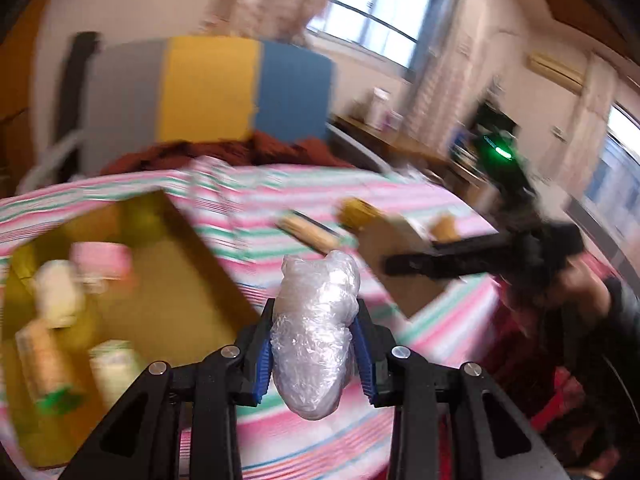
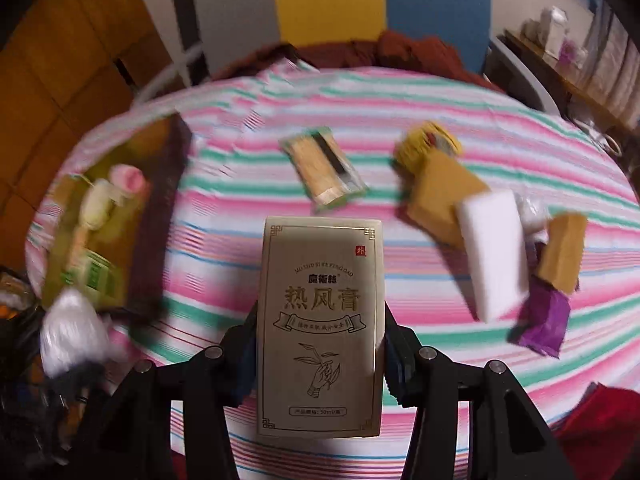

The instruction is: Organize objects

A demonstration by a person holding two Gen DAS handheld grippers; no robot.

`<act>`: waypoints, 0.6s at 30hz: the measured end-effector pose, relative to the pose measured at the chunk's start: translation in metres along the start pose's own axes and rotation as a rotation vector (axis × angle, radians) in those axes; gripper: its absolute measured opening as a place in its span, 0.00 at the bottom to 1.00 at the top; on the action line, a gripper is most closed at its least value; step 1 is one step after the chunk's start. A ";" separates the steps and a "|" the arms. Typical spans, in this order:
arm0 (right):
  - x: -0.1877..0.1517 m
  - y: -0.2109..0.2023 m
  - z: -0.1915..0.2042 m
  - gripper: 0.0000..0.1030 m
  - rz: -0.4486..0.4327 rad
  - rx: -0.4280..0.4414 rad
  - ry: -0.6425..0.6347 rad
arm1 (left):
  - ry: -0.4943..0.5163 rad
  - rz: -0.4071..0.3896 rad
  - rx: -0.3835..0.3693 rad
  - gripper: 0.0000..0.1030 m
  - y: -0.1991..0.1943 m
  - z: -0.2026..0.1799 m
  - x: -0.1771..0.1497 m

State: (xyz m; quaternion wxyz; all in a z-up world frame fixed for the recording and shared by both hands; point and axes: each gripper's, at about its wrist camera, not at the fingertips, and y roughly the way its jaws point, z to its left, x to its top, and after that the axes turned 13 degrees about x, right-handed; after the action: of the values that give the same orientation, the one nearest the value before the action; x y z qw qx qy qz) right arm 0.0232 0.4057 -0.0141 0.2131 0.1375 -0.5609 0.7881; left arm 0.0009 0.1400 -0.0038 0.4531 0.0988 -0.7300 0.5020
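My left gripper is shut on a bundle wrapped in clear plastic, held above the striped cloth. To its left lies an open yellow box with a pink roll, a white bottle and other packs inside. My right gripper is shut on an upright beige carton printed with Chinese letters, its pads pressing both long sides. The right wrist view shows the plastic bundle low at the left, near the yellow box.
Loose on the striped cloth lie a pack of bamboo sticks, a yellow roll, a brown box, a white sponge, a small brown block and a purple packet. A foam panel stands behind.
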 end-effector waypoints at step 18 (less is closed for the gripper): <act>0.039 0.043 0.165 0.50 -0.041 0.230 -0.245 | -0.392 0.105 0.435 0.38 -0.017 0.156 -0.051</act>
State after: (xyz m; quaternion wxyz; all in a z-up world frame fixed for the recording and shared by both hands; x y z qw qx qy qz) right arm -0.0351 0.2450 0.0231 0.1422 0.2673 -0.4857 0.8200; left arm -0.0477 -0.0118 -0.0446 0.2450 0.2509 -0.6829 0.6408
